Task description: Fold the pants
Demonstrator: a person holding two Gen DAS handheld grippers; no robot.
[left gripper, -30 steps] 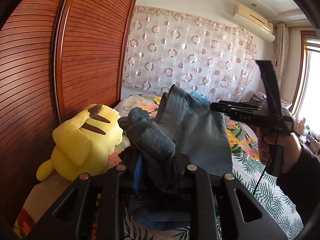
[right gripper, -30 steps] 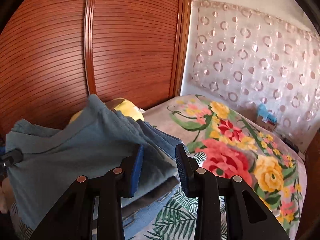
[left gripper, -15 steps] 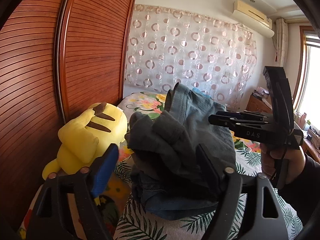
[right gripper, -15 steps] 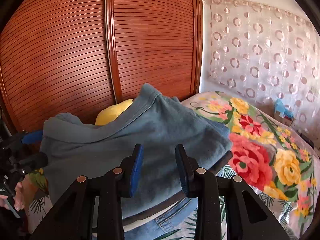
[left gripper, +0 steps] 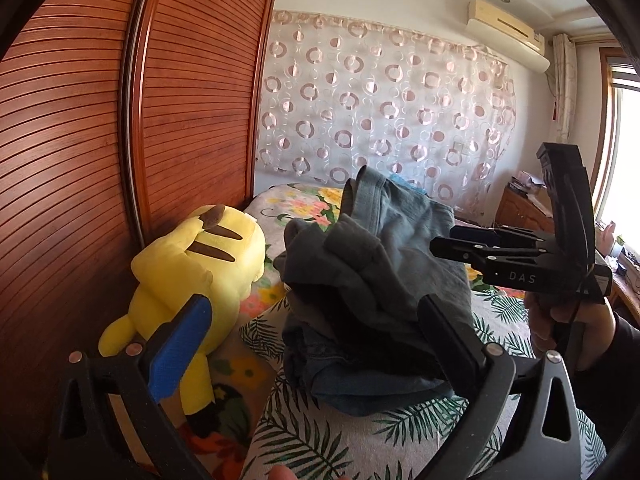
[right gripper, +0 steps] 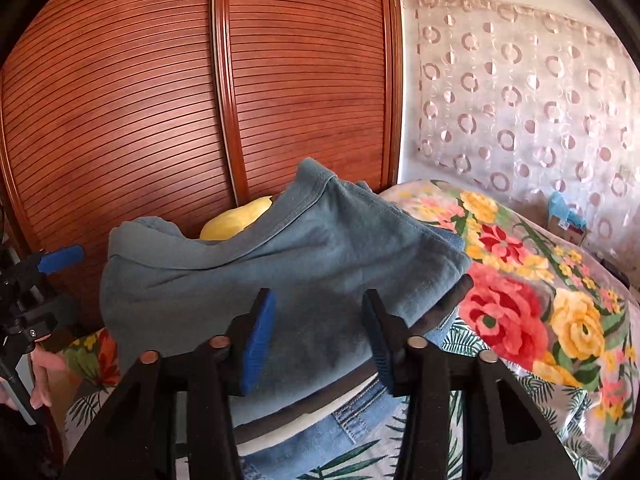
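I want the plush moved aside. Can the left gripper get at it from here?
Probably yes: the left gripper is open and empty, and the plush lies just beyond its left finger, nothing between.

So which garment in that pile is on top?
The grey-blue pants, draped over the rest; the lighter denim jeans lie at the bottom.

The left gripper is spreading its fingers wide, gripping nothing. The right gripper is opening too, pads pressing nothing.

Home bedroom: floral bedspread, slatted wooden wardrobe doors, circle-patterned curtain, yellow plush toy, wall air conditioner.
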